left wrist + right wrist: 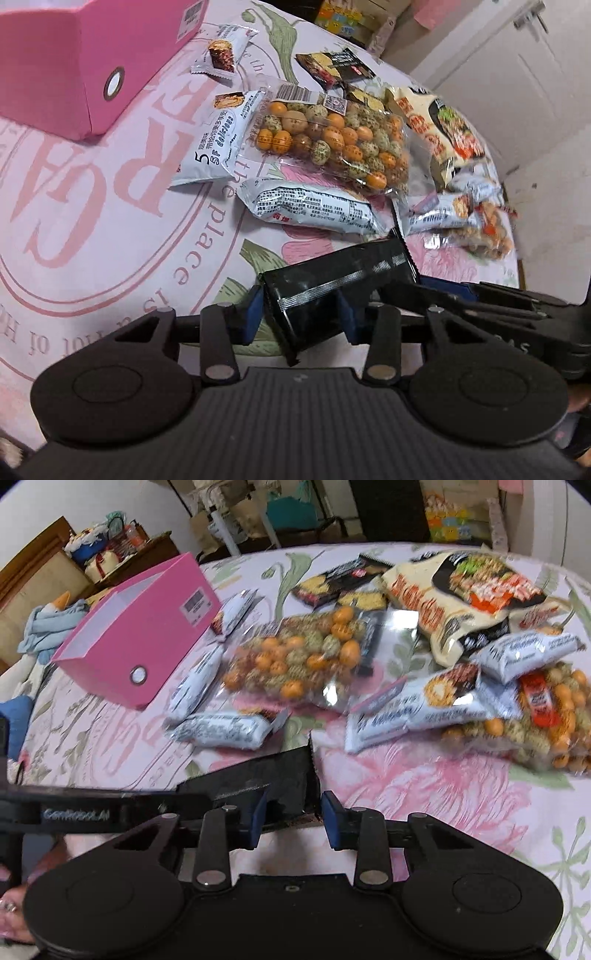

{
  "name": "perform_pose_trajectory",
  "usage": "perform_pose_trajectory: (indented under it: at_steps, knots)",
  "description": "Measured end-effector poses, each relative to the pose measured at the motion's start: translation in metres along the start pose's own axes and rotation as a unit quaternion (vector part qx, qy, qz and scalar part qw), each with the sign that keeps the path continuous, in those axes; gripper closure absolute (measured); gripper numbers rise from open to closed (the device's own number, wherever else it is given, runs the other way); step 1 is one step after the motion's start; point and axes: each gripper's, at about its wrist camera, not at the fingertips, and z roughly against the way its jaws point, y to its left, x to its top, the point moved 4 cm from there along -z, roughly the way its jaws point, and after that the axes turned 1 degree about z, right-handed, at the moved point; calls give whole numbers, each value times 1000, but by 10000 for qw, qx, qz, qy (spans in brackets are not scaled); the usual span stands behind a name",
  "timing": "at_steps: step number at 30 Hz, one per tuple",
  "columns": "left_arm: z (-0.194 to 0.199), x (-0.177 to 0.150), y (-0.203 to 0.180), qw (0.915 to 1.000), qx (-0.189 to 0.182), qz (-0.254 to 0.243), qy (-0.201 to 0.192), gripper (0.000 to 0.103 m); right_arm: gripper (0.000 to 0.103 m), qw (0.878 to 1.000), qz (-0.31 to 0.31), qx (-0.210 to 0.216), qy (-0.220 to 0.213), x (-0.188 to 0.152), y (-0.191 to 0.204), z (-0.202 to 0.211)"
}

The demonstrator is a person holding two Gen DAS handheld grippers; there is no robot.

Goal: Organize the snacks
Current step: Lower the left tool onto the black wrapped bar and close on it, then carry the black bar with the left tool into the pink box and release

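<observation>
My left gripper is shut on a black snack packet, held above the flowered tablecloth. In the right wrist view the same black packet lies between the pads of my right gripper; the right pad stands a little off its edge, the left pad touches it. The left gripper's arm crosses the left of that view. A pink open box stands at the far left, and it also shows in the right wrist view. Loose snacks lie beyond: a clear bag of coated nuts and white packets.
More snacks lie on the table: a large cream bag, dark cracker packets, a second nut bag, white packets. Boxes, shelves and a door stand behind the table. The table edge curves at the right.
</observation>
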Motion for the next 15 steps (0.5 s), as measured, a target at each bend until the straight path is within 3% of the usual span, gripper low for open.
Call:
perform_pose_trajectory:
  at_steps: [5,15]
  knots:
    - [9,-1,-4,9993,-1,-304,207,54,57,9994,139,-102,292,-4,19,2]
    - [58,7,-4,9966,-150,-729,365,53,57,9964,127,-522,651,-1,60,20]
